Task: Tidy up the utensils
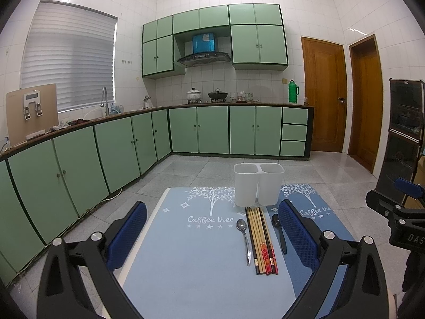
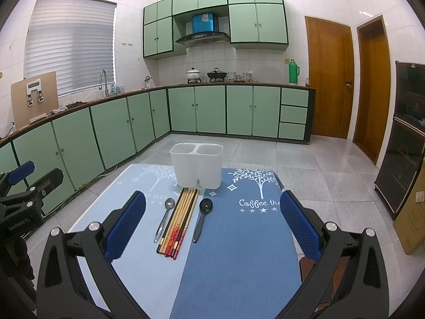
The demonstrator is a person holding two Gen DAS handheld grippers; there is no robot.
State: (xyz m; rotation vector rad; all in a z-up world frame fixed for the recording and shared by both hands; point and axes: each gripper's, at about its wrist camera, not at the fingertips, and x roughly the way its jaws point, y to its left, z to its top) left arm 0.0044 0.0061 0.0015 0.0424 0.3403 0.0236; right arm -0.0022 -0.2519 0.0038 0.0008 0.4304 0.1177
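A white two-compartment utensil holder (image 1: 258, 184) (image 2: 196, 165) stands upright at the far edge of the table, both compartments empty. In front of it lie a metal spoon (image 1: 245, 238) (image 2: 164, 218), a bundle of several chopsticks (image 1: 263, 240) (image 2: 179, 220) and a black spoon (image 1: 279, 232) (image 2: 202, 218), side by side. My left gripper (image 1: 212, 228) is open and empty, held above the table short of the utensils. My right gripper (image 2: 212, 220) is open and empty, also short of them.
The table carries a light blue mat (image 1: 191, 260) and a darker blue mat (image 2: 244, 260) printed "Coffee tree". Green kitchen cabinets (image 1: 106, 146) run along the left and back. A dark glass cabinet (image 2: 406, 138) stands right. The other gripper shows at each view's edge (image 1: 398, 212) (image 2: 24, 186).
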